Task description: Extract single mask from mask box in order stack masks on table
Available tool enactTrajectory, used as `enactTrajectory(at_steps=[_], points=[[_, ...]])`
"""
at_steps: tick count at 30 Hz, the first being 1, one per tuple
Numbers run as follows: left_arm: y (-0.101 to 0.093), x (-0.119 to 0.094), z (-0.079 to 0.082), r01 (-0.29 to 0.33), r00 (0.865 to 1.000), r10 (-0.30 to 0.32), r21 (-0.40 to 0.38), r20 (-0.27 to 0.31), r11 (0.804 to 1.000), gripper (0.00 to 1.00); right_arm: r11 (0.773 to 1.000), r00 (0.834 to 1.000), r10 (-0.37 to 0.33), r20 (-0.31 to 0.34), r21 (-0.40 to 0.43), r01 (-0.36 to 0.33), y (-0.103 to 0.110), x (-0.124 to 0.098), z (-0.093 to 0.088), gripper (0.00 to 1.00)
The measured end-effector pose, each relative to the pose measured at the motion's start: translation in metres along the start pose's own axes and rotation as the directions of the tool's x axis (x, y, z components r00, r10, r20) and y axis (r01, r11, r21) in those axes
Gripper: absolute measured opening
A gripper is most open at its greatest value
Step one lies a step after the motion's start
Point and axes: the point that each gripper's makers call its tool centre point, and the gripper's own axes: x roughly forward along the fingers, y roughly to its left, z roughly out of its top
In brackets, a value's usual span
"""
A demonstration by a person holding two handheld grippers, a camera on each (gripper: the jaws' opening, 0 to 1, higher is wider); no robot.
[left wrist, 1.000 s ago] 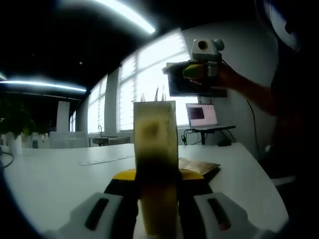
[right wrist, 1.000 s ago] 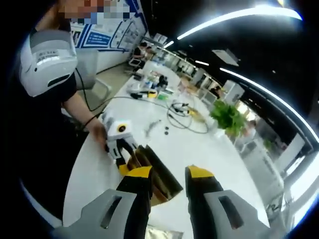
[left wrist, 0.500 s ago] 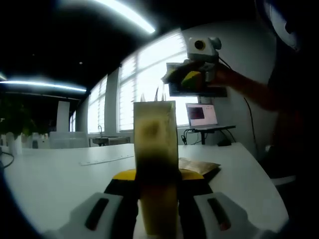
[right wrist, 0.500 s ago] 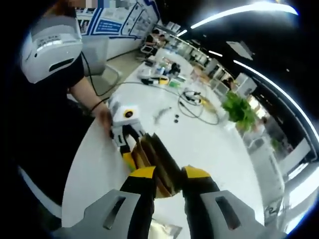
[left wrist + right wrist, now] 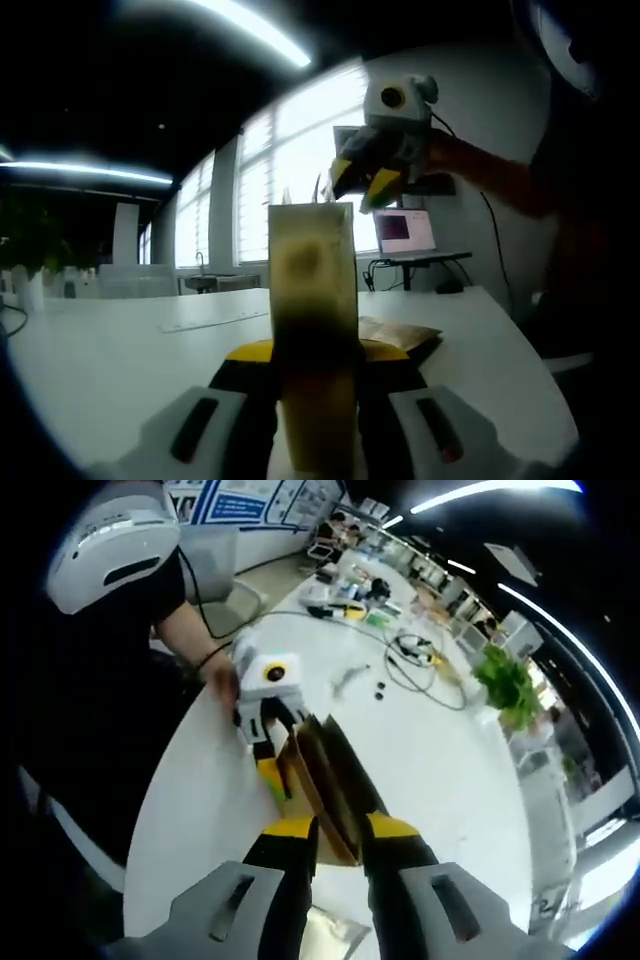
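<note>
White and broad, the table [image 5: 200, 780] runs back through an open-plan office lit by ceiling strip lights, with a laptop [image 5: 405, 232] at its far end and a green plant [image 5: 510, 680] farther down the room. At its near edge 1 mask box [image 5: 325, 785] stands on end, pinched by the left gripper [image 5: 315, 375], whose 2 jaws press against the box's sides, apparently to keep the carton steady and its opening upward while the other tool works. Above the box, the right gripper [image 5: 335, 830] hovers with its yellow-tipped jaws slightly spread and empty, pointing down at the open top; from the left gripper view it hangs just over the box's upper edge. No mask has been pulled clear yet, so the masks are judged to be inside the box, too dark to see. Beside the box, on the table, lies 1 flat packet [image 5: 400, 335], and a second flat wrapper [image 5: 325, 940] shows just below the right gripper's jaws; whether they are the same item cannot be told. Cables [image 5: 420, 665] and small clutter sit well beyond the box.
</note>
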Motion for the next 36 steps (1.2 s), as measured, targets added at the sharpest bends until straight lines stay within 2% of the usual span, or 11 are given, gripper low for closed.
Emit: enactTrajectory(at_steps=[3, 10, 22, 28, 36], points=[[0.001, 0.0, 0.0, 0.0, 1.0, 0.0, 0.0, 0.0, 1.0, 0.32, 1.0, 0.999, 0.005, -0.039, -0.022, -0.006, 0.0, 0.001, -0.007, 0.16], [0.001, 0.0, 0.0, 0.0, 1.0, 0.0, 0.0, 0.0, 1.0, 0.32, 1.0, 0.999, 0.024, -0.037, 0.001, -0.024, 0.001, 0.005, -0.01, 0.15], [0.001, 0.0, -0.001, -0.001, 1.0, 0.001, 0.001, 0.0, 1.0, 0.32, 0.998, 0.998, 0.045, -0.035, -0.045, -0.046, -0.002, 0.015, 0.006, 0.07], [0.001, 0.0, 0.0, -0.002, 1.0, 0.002, 0.001, 0.0, 1.0, 0.32, 0.994, 0.996, 0.055, -0.072, -0.089, -0.061, -0.001, 0.018, 0.009, 0.07], [0.0, 0.0, 0.0, -0.003, 1.0, 0.003, 0.002, 0.0, 1.0, 0.32, 0.978, 0.985, 0.053, -0.166, -0.189, -0.084, -0.003, 0.022, 0.009, 0.06]])
